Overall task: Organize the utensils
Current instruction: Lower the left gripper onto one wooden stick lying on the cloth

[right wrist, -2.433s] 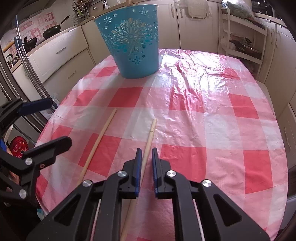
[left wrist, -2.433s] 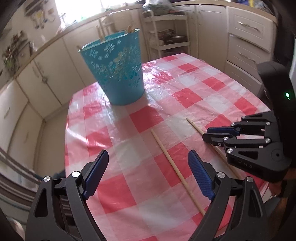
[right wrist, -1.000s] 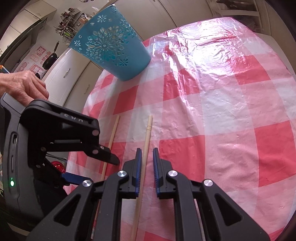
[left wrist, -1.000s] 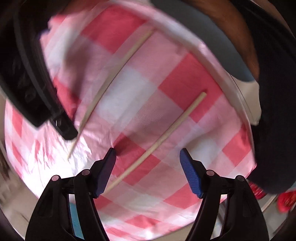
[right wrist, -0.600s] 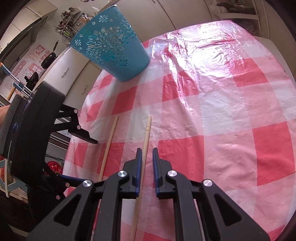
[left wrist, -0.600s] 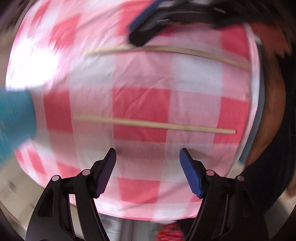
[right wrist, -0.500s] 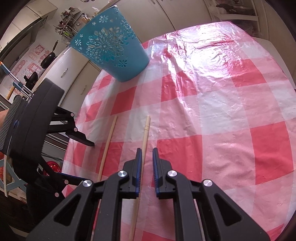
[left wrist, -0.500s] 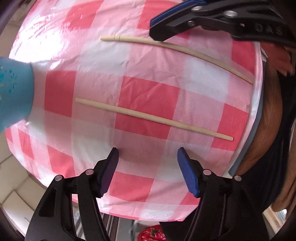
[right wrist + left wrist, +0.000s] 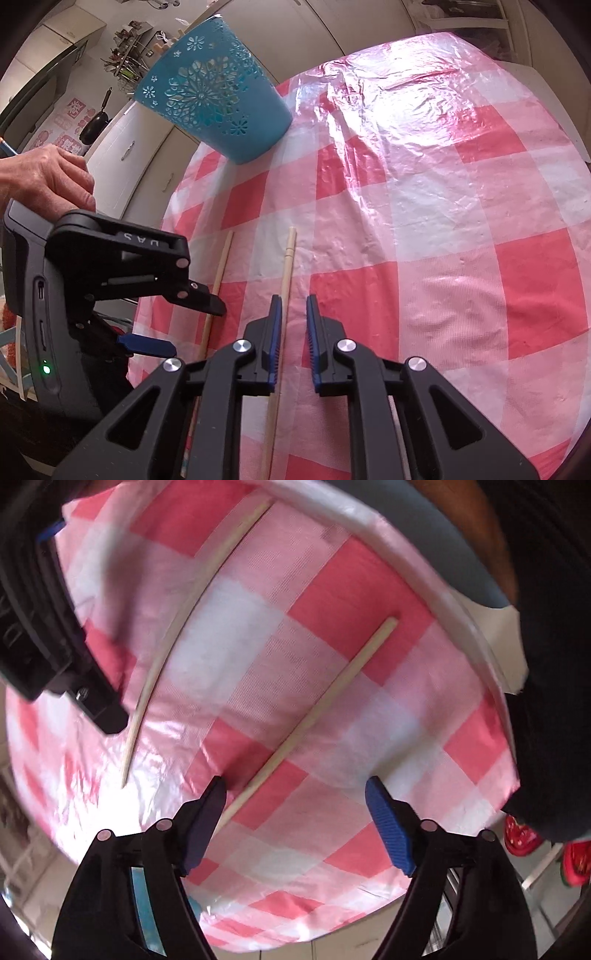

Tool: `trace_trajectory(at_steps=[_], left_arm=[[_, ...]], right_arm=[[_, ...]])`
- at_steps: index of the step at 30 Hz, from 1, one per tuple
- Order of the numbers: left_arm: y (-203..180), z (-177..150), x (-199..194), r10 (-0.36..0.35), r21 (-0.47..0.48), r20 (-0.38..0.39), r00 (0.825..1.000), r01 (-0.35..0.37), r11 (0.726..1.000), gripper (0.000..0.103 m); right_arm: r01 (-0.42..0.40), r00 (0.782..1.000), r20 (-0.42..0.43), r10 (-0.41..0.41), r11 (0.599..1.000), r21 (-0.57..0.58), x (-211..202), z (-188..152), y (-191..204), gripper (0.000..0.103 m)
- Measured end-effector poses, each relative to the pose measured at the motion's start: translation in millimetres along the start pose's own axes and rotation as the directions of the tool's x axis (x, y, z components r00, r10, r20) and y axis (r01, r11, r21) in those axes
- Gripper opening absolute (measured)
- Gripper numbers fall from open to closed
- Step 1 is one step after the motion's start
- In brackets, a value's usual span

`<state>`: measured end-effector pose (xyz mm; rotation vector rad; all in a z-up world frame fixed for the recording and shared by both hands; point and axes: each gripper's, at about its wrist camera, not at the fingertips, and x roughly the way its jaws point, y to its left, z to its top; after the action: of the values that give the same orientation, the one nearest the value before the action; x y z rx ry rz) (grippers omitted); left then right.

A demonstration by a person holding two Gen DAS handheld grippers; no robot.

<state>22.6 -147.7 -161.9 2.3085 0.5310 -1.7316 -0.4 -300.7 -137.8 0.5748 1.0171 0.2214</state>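
Left gripper (image 9: 295,805) at 6 o'clock, jaws opening wide, nothing between. Two chopsticks on checked tablecloth (image 9: 443,229): one (image 9: 221,273) at 9, another (image 9: 284,277) centre, beside right gripper (image 9: 293,314), jaws narrow, empty. Blue basket (image 9: 210,88) at 11.

Surfaces and finishes on the kitchen table

Tablecloth (image 9: 424,206): thin plastic sheet, red-and-white check, glossy and creased, strong glare at the far end, a fine woven-looking grain close up. Two chopsticks (image 9: 286,273) (image 9: 220,273): pale bare wood, matt, smooth. Bucket (image 9: 210,88): turquoise, looks like plastic, satin sheen, wall pierced with flower cut-outs. Right gripper (image 9: 293,321) and left gripper (image 9: 295,805): black matt plastic bodies, shiny metal rivets, blue ribbed pads (image 9: 388,830). Cupboard fronts (image 9: 140,147): cream, smooth
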Motion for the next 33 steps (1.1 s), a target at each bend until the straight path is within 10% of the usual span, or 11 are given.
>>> trace_trajectory(at_steps=[9,16,19,21,26,32,33], left_arm=[[57.9,-17.2,-11.9,-0.067,-0.243,0.098,0.993,0.090,0.966,0.028],[100.1,-53.4,-14.5,-0.037,-0.566,0.141,0.989,0.111,0.817,0.029],[115.4,-79.7,-13.5,-0.084,-0.768,0.185,0.979,0.197,0.609,0.029],[121.7,-101.3,-9.8,-0.114,-0.872,0.230,0.966,0.257,0.417,0.029],[122.1,-138.0,-5.0,-0.138,-0.957,0.276,0.951,0.285,0.052,0.030],[97.3,-167.1,-4.3,-0.182,-0.921,0.349,0.919,0.302,-0.245,0.030],[96.7,-168.9,-5.8,-0.176,-0.926,0.336,0.925,0.290,-0.243,0.031]], right_arm=[[-0.044,0.999,-0.016,0.045,0.997,0.066,-2.1,4.4,-12.1,0.014],[-0.046,0.999,-0.012,0.047,0.996,0.071,-7.5,3.3,-11.7,0.025],[-0.036,0.999,-0.001,0.036,0.998,0.055,-8.8,3.0,-8.2,0.033],[-0.028,1.000,0.005,0.028,0.998,0.051,-9.5,3.3,-7.8,0.033],[0.009,1.000,0.021,-0.009,1.000,0.007,-9.5,1.8,-3.1,0.033],[0.074,0.997,0.043,-0.071,0.995,-0.074,-8.3,-2.1,7.0,0.033],[0.084,0.996,0.048,-0.080,0.993,-0.087,-8.0,-2.8,8.5,0.033]])
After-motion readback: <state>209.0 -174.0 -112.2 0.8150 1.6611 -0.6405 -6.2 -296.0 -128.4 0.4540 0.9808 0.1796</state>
